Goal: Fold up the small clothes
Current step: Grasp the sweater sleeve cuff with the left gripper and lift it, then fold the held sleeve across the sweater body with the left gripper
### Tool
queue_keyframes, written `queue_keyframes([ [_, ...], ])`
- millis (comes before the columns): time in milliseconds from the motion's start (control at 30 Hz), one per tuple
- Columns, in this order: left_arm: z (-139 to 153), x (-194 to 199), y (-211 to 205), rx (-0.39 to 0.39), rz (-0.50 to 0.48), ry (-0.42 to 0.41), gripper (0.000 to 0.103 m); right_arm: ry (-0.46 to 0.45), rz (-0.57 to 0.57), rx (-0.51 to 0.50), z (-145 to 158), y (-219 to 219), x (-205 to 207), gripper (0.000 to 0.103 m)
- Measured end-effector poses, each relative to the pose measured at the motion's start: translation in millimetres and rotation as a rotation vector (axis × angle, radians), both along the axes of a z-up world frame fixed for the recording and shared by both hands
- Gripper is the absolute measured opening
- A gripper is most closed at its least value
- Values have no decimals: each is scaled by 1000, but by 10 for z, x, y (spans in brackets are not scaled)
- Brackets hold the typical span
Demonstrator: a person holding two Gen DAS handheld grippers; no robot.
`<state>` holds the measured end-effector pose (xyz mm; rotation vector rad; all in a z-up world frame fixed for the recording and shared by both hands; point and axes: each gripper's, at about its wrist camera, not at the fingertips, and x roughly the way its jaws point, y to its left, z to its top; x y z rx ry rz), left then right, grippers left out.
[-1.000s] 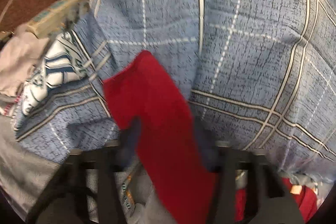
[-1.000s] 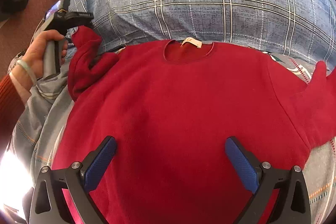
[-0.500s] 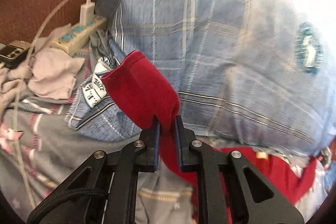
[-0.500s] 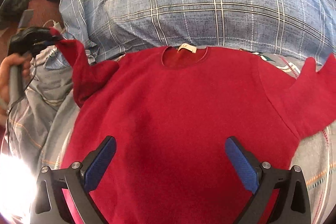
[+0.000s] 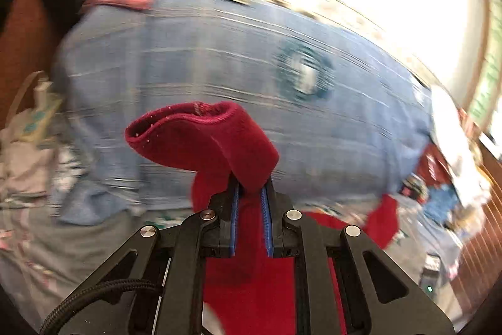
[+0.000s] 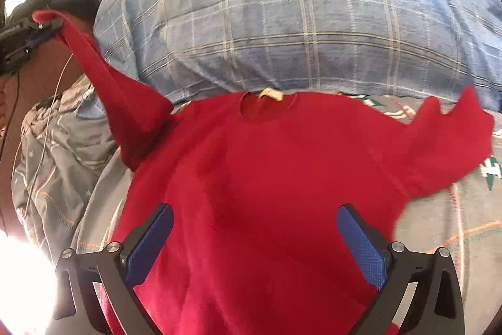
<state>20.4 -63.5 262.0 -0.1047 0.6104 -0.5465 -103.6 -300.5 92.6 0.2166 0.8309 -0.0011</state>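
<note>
The red sweater (image 6: 269, 184) lay flat on the bed, neck toward twelve o'clock against the blue plaid pillow (image 6: 298, 30), its long axis running six to twelve in the right wrist view. Its left sleeve (image 6: 103, 74) stretched taut toward ten o'clock, the cuff (image 5: 200, 134) pinched in the closed left tongs (image 5: 251, 193). The right tongs (image 6: 254, 237) hung wide open, empty, over the sweater's lower body, so the fold inward belonged, I judged, to the left hand.
</note>
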Motion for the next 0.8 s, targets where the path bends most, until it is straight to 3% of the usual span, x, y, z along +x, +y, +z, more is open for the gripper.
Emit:
queue_keyframes([
  [167, -399, -7, -744, -3, -130, 71, 12, -6, -64, -9, 43, -272, -84, 103],
  [333, -1107, 126, -1478, 34, -221, 166, 15, 5, -126, -22, 37, -551, -126, 103],
  [400, -1312, 121, -1678, 86, -257, 192, 35, 23, -140, -29, 7, -620, -120, 103],
  [433, -1433, 120, -1780, 116, -274, 218, 50, 31, -149, -29, -5, -666, -119, 103],
  [467, -1488, 98, -1820, 117, -287, 234, 57, 39, -158, -26, -22, -708, -127, 103],
  [533, -1504, 50, -1784, 101, -315, 255, 57, 45, -164, -17, -37, -760, -132, 103],
  [633, -1362, -20, -1561, 77, -312, 243, 67, 50, -171, -28, -33, -801, -100, 103],
  [700, -1268, -65, -1313, 59, -288, 213, 72, 47, -171, -36, -21, -826, -82, 103],
  [800, -1263, -92, -939, 113, -178, 169, 72, 40, -167, -61, 20, -854, 6, 103],
])
